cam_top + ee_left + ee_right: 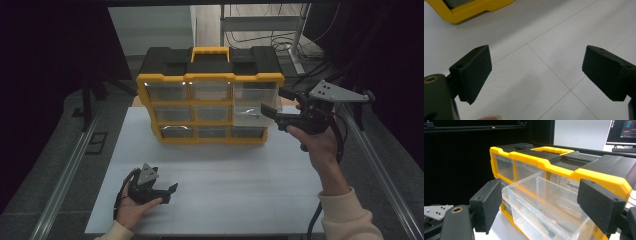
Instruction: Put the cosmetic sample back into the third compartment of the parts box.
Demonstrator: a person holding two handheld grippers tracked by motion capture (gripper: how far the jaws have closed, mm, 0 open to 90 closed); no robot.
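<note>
Right gripper view puts your right claw (541, 206) open, astride the pulled-out clear drawer (544, 207), gripping nothing; your left claw (536, 75) rests open, idle.

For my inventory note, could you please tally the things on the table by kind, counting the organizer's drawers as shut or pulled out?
Yellow-and-black drawer organizer: 1
Clear drawers pushed in: 8
Clear drawer pulled out: 1
Hand-held tongs, the left tongs and the right tongs: 2
Total: 12
</note>
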